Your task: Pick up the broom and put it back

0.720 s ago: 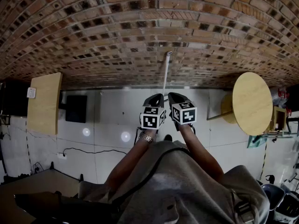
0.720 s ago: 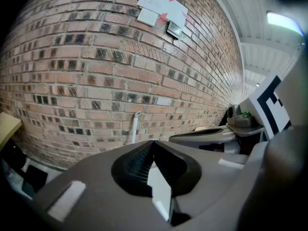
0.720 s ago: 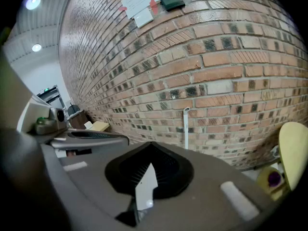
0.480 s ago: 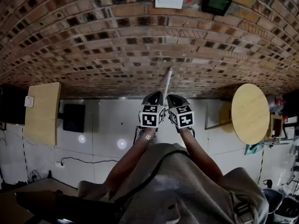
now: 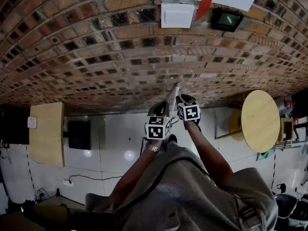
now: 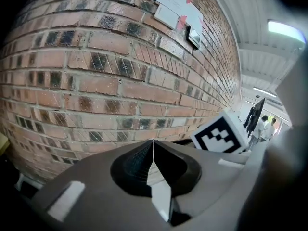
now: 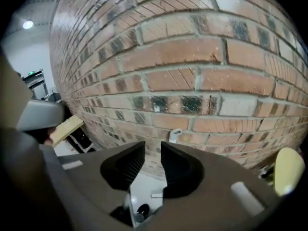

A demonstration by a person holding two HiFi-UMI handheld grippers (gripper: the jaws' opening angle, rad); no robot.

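Observation:
The broom's white handle (image 5: pixel 173 94) leans with its top end on the brick wall (image 5: pixel 96 57); its head is hidden below my hands. In the right gripper view the handle's looped tip (image 7: pixel 174 135) shows against the bricks just past the right-hand jaw. My right gripper (image 5: pixel 182 98) (image 7: pixel 153 150) is beside the handle, jaws a little apart, nothing visible between the pads. To the handle's left and lower is my left gripper (image 5: pixel 162 108) (image 6: pixel 153 146), its jaws meeting in a thin line with nothing seen in them.
A round wooden table (image 5: pixel 260 121) stands at the right and a rectangular wooden top (image 5: pixel 45 134) at the left, with a black box (image 5: pixel 78 127) beside it. A cable (image 5: pixel 91 179) runs over the white floor. A white box (image 5: pixel 177 14) and small screen (image 5: pixel 226 19) hang on the wall.
Both grippers have come closer to the wall and to the handle's top end, the right one ahead of the left. The view has tilted up, showing more wall.

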